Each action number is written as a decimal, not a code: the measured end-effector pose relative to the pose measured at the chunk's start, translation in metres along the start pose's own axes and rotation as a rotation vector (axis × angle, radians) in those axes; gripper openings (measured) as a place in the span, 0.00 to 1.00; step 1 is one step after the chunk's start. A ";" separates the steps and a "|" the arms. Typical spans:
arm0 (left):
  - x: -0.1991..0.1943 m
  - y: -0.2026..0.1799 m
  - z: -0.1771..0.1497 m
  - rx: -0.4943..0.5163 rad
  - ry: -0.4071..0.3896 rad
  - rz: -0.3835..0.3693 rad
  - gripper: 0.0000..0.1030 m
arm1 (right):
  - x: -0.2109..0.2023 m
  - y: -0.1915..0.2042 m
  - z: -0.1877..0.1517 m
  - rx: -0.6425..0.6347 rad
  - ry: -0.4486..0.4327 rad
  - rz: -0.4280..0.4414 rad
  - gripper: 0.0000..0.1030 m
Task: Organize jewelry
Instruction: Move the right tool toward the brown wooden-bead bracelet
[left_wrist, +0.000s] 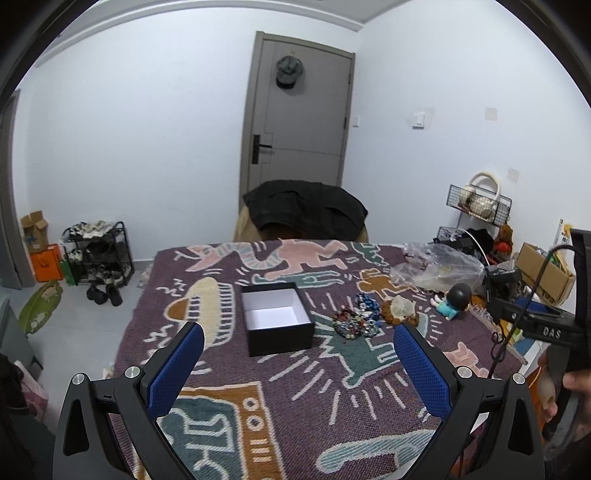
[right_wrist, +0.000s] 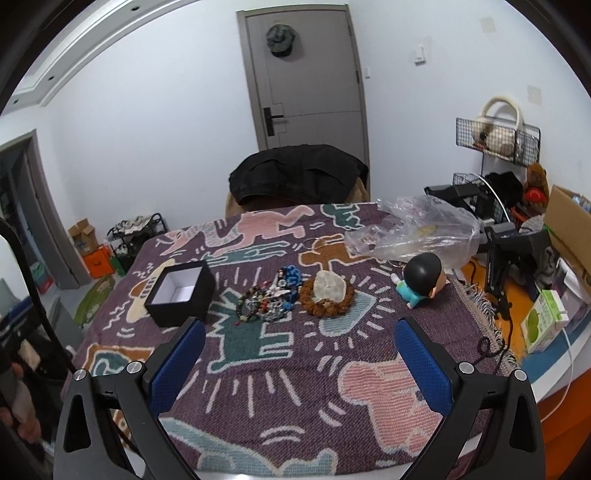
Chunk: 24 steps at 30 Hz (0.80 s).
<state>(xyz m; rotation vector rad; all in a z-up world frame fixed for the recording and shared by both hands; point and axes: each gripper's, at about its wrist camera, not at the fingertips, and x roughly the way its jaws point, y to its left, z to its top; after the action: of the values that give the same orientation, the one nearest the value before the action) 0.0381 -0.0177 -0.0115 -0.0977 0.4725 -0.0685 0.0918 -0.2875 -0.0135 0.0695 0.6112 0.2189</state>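
Left wrist view: our left gripper (left_wrist: 298, 354) is wide apart w/ nothing in it. The black box (left_wrist: 279, 317) sits empty on the blanket (left_wrist: 258, 369), w/ the bead pile (left_wrist: 357, 320) just beside it.

Right wrist view: our right gripper (right_wrist: 300, 350) is wide too, holding nothing. The beads (right_wrist: 267, 299) look light, floppy & tangly, so we think it's best to pinch one loop at its edge.

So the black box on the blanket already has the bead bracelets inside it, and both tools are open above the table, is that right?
Not quite. The black box is empty: the left wrist view shows only its bare white lining. The bead bracelets lie in a pile on the blanket beside the box, apart from it. The rest holds: the left tool and right tool are both open above the table.
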 end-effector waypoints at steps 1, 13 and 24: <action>0.005 -0.002 0.000 0.001 0.007 -0.013 1.00 | 0.004 -0.004 0.001 0.010 0.004 -0.003 1.00; 0.069 -0.032 0.000 0.044 0.092 -0.114 0.87 | 0.046 -0.040 0.000 0.082 0.057 -0.010 0.99; 0.133 -0.058 -0.007 0.078 0.213 -0.187 0.66 | 0.087 -0.061 -0.007 0.114 0.127 0.009 0.82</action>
<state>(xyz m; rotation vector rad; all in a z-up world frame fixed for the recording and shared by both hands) 0.1507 -0.0879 -0.0716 -0.0582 0.6723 -0.2826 0.1681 -0.3276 -0.0757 0.1693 0.7494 0.1986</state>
